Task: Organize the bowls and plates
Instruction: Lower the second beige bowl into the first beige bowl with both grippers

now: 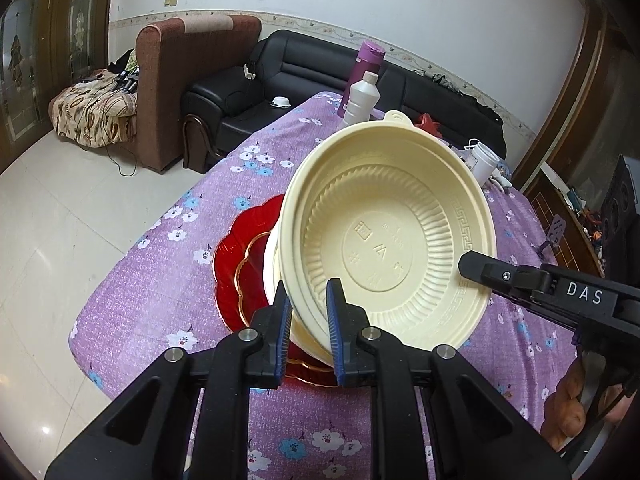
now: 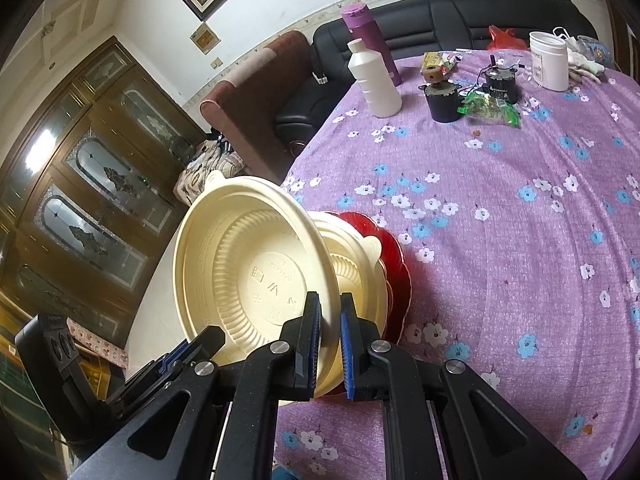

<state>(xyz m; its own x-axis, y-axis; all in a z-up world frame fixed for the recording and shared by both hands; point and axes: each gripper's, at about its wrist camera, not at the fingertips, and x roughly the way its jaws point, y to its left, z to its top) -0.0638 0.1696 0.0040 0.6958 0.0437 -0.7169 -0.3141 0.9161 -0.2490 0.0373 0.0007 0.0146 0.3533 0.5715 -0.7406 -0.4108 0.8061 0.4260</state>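
A cream plastic bowl (image 1: 384,236) (image 2: 248,264) hangs tilted, its inside facing me, over a second cream bowl (image 1: 271,268) (image 2: 356,264) that rests on a red scalloped plate (image 1: 236,256) (image 2: 394,256). My left gripper (image 1: 308,286) is shut on the tilted bowl's near rim. My right gripper (image 2: 330,298) is shut on the opposite rim. In the left wrist view the right gripper (image 1: 466,262) reaches in from the right onto that rim. The left gripper (image 2: 192,348) shows at the lower left of the right wrist view.
The table carries a purple floral cloth (image 1: 160,280) (image 2: 500,220). At its far end stand a white bottle (image 2: 376,84), a purple flask (image 2: 368,32), a black pot (image 2: 442,102), a white jar (image 2: 548,60) and a green packet (image 2: 490,108). The stack sits near the table's left edge.
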